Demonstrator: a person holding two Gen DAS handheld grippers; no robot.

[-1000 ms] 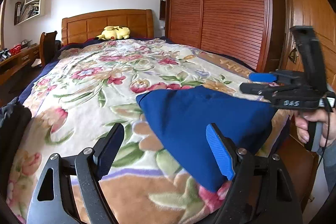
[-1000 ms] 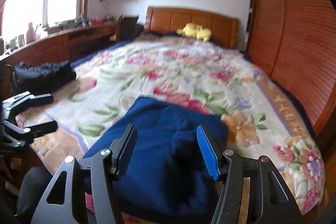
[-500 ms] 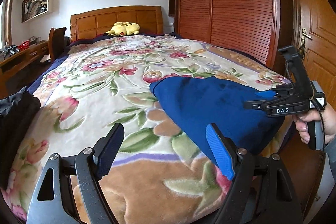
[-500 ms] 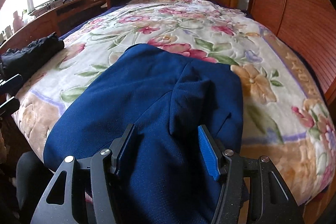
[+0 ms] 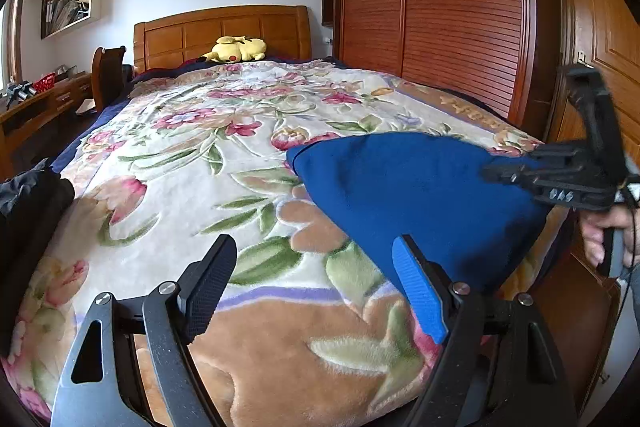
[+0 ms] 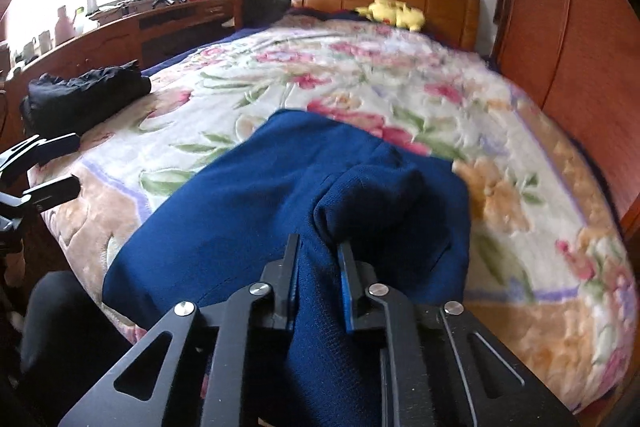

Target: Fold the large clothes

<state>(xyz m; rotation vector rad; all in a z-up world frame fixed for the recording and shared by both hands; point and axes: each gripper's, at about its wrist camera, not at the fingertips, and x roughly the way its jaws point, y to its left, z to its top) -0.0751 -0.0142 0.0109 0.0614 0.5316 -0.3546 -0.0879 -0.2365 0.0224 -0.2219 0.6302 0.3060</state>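
A dark blue garment [image 5: 416,195] lies on the near right corner of the bed with the floral blanket [image 5: 224,147]. In the right wrist view the garment [image 6: 256,211] fills the foreground. My right gripper [image 6: 318,267] is shut on a fold of the blue cloth at its near edge; it also shows in the left wrist view [image 5: 496,171] at the garment's right end. My left gripper [image 5: 316,287] is open and empty above the blanket, just left of the garment's near corner; it shows in the right wrist view [image 6: 60,163] at the far left.
A black folded garment [image 6: 84,95] lies at the bed's left edge. A yellow plush toy [image 5: 236,49] sits by the wooden headboard [image 5: 224,31]. A wooden wardrobe [image 5: 440,7] stands along the right side, a desk [image 6: 120,27] along the left.
My right gripper has closed from open onto the blue garment's near edge and lifted it slightly. My left gripper stays open and has barely shifted.
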